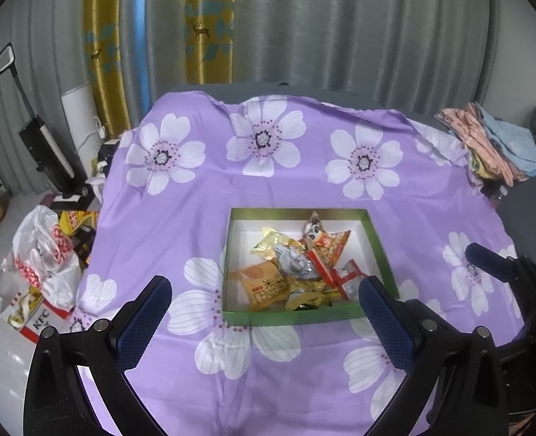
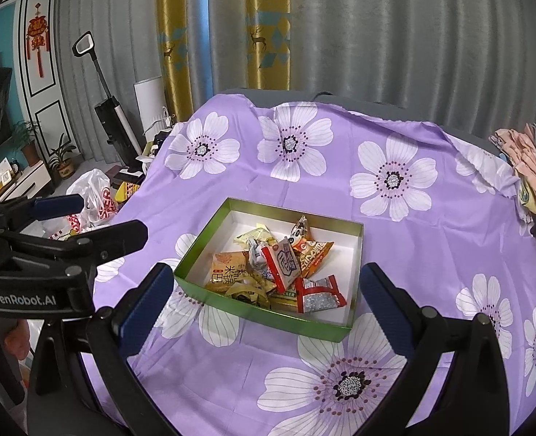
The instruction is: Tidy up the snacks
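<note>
A green box with a white inside sits in the middle of the purple flowered cloth. It holds several snack packets: orange, gold, silver and red-and-white ones, piled together. My left gripper is open and empty, hovering just in front of the box's near wall. My right gripper is open and empty, above the box's near side. The left gripper also shows in the right wrist view at the left, and the right gripper's finger shows at the right of the left wrist view.
The purple cloth covers the table. Folded clothes lie at its far right corner. Plastic bags and a KFC box sit on the floor at left. A floor cleaner stands by the curtains.
</note>
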Tool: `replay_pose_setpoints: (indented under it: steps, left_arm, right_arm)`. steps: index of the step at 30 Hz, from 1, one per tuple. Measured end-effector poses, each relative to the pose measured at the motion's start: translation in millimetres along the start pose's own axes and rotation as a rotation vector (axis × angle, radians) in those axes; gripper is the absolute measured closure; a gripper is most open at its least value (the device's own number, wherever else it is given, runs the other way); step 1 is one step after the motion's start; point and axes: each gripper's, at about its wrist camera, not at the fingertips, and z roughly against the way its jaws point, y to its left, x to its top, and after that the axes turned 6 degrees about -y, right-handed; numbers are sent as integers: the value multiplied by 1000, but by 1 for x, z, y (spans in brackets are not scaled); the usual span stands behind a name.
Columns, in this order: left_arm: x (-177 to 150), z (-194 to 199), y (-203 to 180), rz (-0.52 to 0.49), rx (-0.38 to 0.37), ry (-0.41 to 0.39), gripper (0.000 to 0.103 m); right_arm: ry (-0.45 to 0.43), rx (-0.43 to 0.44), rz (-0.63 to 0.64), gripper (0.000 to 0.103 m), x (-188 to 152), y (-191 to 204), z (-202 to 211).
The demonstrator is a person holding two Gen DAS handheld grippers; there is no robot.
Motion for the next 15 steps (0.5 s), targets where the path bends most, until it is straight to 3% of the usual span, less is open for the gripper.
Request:
replay_pose_setpoints:
  steps: [15]
  left_arm:
    - [5,-9,-3,-21,26,10,1]
  right_arm:
    - [9,2,-13,0,4,-1,-4]
